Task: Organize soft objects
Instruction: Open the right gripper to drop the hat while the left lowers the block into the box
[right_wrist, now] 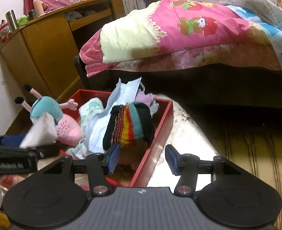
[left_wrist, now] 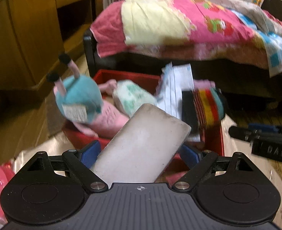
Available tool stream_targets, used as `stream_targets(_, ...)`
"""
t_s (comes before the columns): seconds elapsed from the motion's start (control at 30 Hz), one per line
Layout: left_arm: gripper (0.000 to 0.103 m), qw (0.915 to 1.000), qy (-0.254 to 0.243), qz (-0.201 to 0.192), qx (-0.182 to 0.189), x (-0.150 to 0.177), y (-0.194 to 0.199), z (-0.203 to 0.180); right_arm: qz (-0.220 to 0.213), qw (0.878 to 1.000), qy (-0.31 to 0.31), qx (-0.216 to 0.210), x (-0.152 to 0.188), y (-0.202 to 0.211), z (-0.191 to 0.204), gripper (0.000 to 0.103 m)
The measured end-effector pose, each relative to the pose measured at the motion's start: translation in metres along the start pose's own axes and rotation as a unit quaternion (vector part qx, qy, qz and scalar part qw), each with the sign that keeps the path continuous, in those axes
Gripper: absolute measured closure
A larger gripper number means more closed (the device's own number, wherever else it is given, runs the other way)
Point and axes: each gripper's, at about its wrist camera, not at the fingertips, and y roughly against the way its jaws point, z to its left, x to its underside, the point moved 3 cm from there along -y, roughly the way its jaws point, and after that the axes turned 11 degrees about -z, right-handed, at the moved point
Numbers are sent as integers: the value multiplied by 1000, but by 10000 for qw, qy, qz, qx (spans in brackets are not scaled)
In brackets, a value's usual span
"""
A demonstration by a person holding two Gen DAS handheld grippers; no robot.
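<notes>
Already nearly full, a red tray [right_wrist: 161,134] holds soft things while a grey-white sponge block [left_wrist: 144,143] sits between the left gripper's [left_wrist: 141,151] widely spread pads, seemingly headed for the tray.

Inside lie a snail toy [right_wrist: 51,115], striped sock [right_wrist: 131,126] and face mask [right_wrist: 121,95]. The right gripper [right_wrist: 142,159], partly open, holds nothing. The tray rests on a pale tabletop [right_wrist: 187,134] beside a bed [right_wrist: 179,34] and wooden desk [right_wrist: 45,48].

My left wrist view sits close over the red tray [left_wrist: 125,74], angled down toward the bed [left_wrist: 179,19] beyond. My right wrist view looks from the tray's [right_wrist: 160,126] right, slightly farther back. Both share tray, bed [right_wrist: 179,28] and far-left cabinet [left_wrist: 26,38] [right_wrist: 45,48].
</notes>
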Motion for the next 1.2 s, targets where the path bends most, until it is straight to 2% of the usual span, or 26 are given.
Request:
stream_targets(0.23, 17, 9999, -11, 159, 46, 17, 7, -2, 140, 9998, -139, 95, 17, 16, -12, 80)
stream_targets(0.43, 19, 9999, 40, 85, 83, 16, 10, -1, 263, 9995, -182, 30, 31, 25, -11, 80)
stream_targets(0.6, 23, 9989, 322, -254, 228, -21, 2, 2, 195, 9996, -190, -100, 27, 26, -8, 80)
stream_targets(0.7, 22, 9994, 149, -314, 65, -49, -21, -3, 170, 9995, -206, -172, 23, 24, -8, 80)
stream_targets(0.83, 17, 9994, -125, -290, -115, -66, -42, -12, 153, 9994, -272, -179, 17, 20, -14, 80)
stream_targets(0.9, 13, 9997, -149, -143, -155, -66, -52, -11, 156, 9991, -362, -184, 14, 18, -18, 80)
stream_targets(1.03, 6, 9996, -53, 43, -258, -61, -62, -6, 250, 9984, -464, -206, 15, 12, -21, 80)
stream_targets(1.1, 6, 9994, 88, 90, -307, -60, -60, 1, 260, 9984, -467, -184, 16, 12, -21, 80)
stream_targets(1.2, 6, 9993, 293, 116, -176, -57, -51, 8, 266, 9985, -423, -213, 16, 12, -18, 80)
